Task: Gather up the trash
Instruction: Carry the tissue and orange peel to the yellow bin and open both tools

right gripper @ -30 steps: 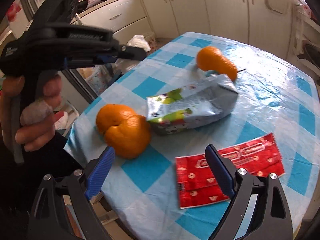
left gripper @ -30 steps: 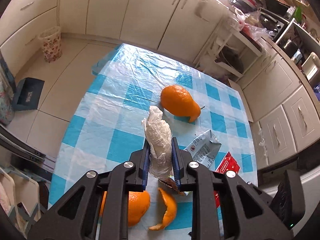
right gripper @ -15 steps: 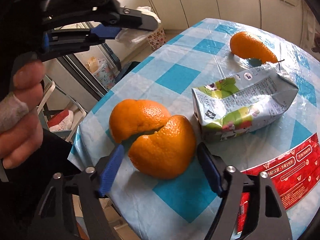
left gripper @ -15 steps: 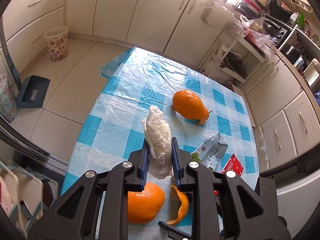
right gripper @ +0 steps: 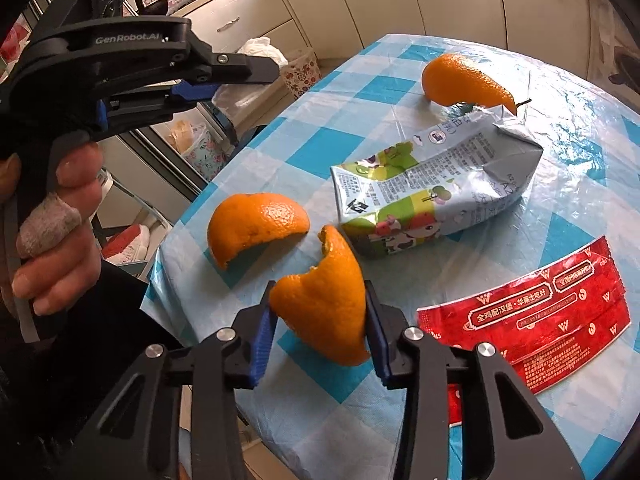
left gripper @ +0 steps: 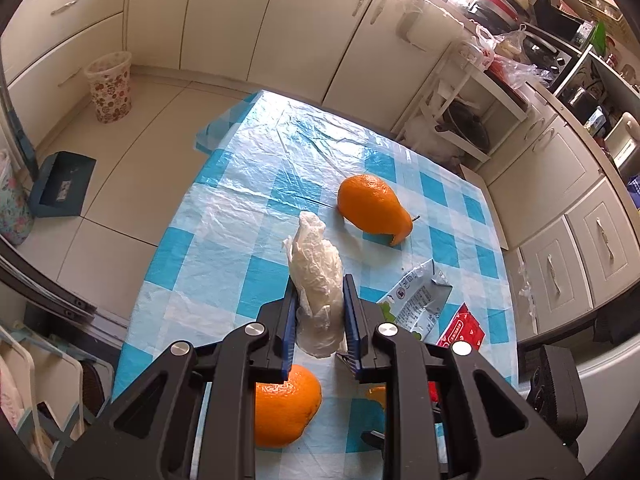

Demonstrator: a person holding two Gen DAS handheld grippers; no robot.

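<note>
So the right gripper [right gripper: 320,322] has a curled piece of orange peel [right gripper: 326,300] between its blue pads, jaws closing in on it, and both pads look like they're already touching the rind on either side. The peel sits at the near edge of the surface [right gripper: 560,92], just this side of the crumpled milk carton [right gripper: 432,184]. A second dome of peel [right gripper: 252,226] lies left of the carton, a third pear-shaped one [right gripper: 460,80] beyond it, and a flat red wrapper [right gripper: 532,316] is to the carton's right.

The left gripper [left gripper: 319,312] is pinching a scrunched clear plastic bag [left gripper: 316,276], held up over the checked cloth on the near side of the carton.

Handling-wise, my guess: the peel weighs next to nothing and is springy, so it'll flex or crack if squeezed hard. The waxy outside could slip, so grabbing across the curve like this, rind against both pads, seems right. The bag is soft and just squashes, so no worries there. The carton looks empty and dented, best taken across its narrow sides. That wrapper is the annoying one: flat and slick, probably needs sliding to the edge of the surface first.

There's a flowery bin [left gripper: 110,88] on the floor far past the carton, presumably where it all goes.
</note>
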